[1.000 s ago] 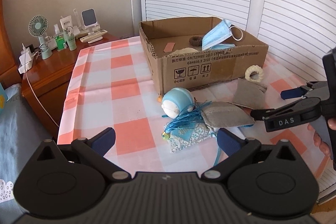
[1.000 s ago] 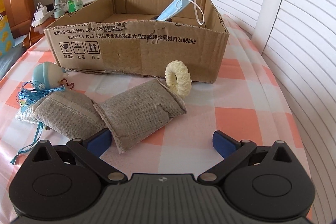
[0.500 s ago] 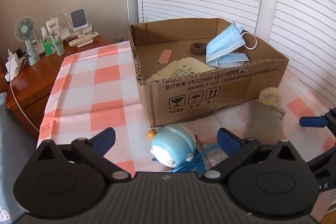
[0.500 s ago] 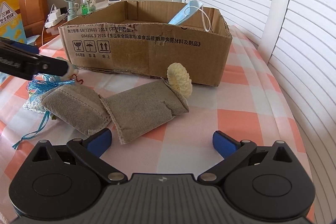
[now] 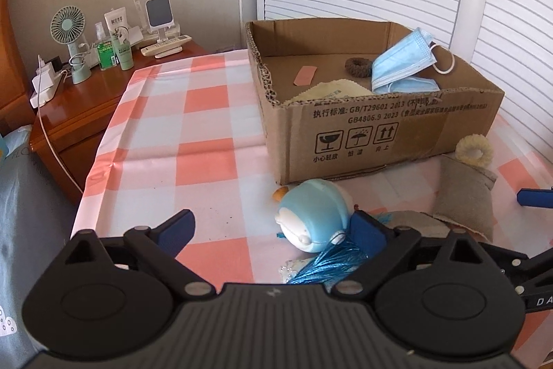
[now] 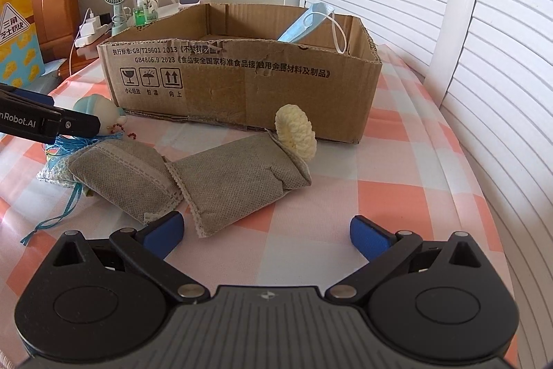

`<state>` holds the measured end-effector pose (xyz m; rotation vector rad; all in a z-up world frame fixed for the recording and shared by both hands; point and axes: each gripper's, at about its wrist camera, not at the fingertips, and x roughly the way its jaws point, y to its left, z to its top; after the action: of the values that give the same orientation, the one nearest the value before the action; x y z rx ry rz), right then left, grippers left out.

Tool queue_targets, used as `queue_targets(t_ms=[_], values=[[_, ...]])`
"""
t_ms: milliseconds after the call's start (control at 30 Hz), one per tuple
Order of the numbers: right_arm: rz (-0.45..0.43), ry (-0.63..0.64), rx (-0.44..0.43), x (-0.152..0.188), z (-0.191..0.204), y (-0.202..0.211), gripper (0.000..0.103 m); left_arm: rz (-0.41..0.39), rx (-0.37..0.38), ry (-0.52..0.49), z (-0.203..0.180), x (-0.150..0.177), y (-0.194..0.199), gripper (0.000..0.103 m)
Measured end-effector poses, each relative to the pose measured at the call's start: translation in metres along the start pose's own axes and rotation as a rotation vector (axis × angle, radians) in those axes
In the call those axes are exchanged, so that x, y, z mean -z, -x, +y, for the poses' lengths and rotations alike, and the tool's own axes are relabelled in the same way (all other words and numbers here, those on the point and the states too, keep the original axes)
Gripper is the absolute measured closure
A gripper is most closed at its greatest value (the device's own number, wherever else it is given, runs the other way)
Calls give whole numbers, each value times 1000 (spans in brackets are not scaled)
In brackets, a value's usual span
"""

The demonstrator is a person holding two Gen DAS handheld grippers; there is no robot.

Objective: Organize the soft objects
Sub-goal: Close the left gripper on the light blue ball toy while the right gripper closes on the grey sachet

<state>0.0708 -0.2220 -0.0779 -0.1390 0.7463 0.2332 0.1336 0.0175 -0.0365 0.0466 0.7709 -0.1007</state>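
The blue plush toy (image 5: 311,213) lies on the worktop (image 5: 193,140) just before the cardboard box (image 5: 380,127); the left gripper (image 5: 273,227) brackets it, fingers apart, seemingly about to grasp; closing comes next; the right gripper (image 6: 266,232), fingers apart, hovers near the grey pouches (image 6: 221,175).

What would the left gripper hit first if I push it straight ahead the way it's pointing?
Probably the blue round toy, which lies just ahead, toward the right finger of the open left gripper. Past it stands the cardboard box. Depth is uncertain.
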Motion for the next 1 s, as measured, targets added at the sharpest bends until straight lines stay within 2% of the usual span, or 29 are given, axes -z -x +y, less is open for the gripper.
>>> queue_targets(t_ms=[67,133,233,300,667,733,800,1000], values=[[-1,0,0,0,0,0,0,-2,18,2,-4,-1,-1,21],[0,1,-1,0,0,0,0,-2,33,3,-9,-1,-2,36],[6,7,-10,-3,1,-1,0,-3,61,14,-15,-1,-5,49],[10,11,-22,-5,1,-4,0,-2,69,18,-17,-1,-6,55],[0,75,-100,-24,2,-23,2,11,77,33,-14,-1,-12,56],[-2,91,-125,-28,1,-23,10,12,81,36,-13,-2,-13,56],[-2,105,-140,-30,1,-20,24,12,85,41,-11,-2,-13,56],[-4,89,-118,-27,0,-11,42,9,82,37,-12,-2,-13,57]])
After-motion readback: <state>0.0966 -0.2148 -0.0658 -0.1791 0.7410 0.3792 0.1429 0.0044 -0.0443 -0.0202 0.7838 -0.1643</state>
